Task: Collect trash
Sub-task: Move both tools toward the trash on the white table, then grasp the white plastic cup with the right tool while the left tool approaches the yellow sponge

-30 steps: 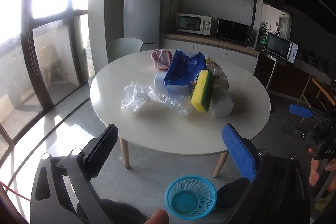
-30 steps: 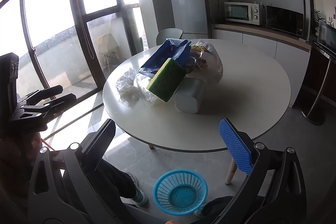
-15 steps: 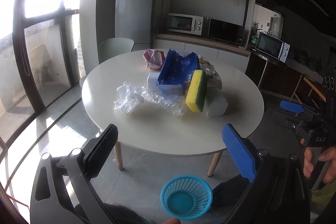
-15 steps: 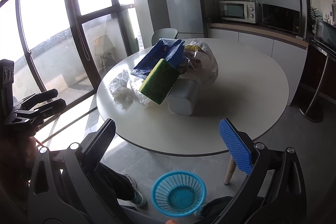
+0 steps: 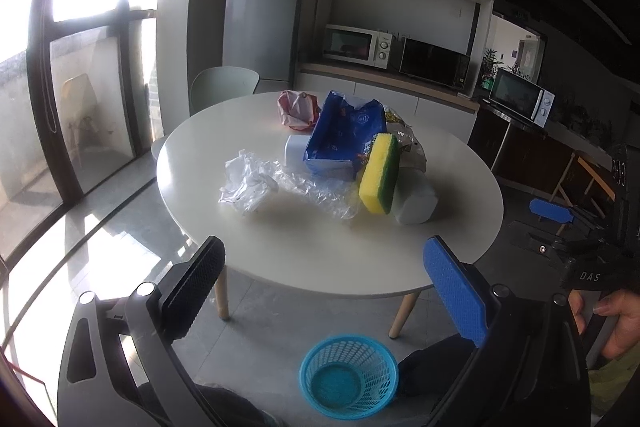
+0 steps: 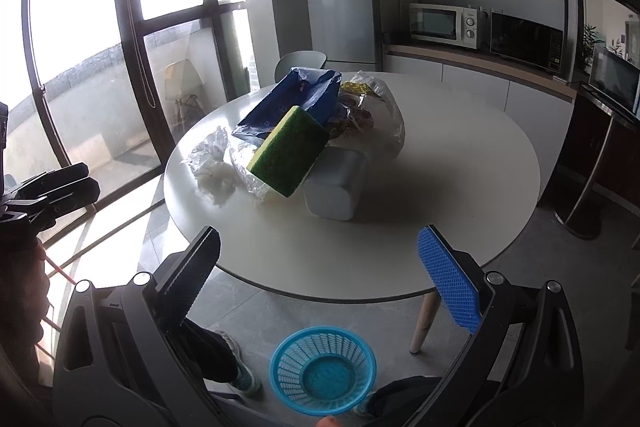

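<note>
Left wrist view shows both grippers, left gripper (image 5: 320,283) and right gripper (image 6: 324,271), spread wide and holding nothing, so I'd reach first for the near crumpled plastic wrap (image 5: 256,183) on the table (image 5: 320,251), basket (image 5: 348,375) waiting below.

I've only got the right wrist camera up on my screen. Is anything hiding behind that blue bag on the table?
Observer: Yes. The left wrist view shows a crumpled pink bag on the table, on the far side of the blue bag.
Operator: Anything else tucked back there?
Observer: A white tub sits right beside the blue bag, just past the clear plastic wrap.
Operator: And the other claw, is it holding something?
Observer: No. The left gripper is wide open, with nothing between its fingers.
</note>
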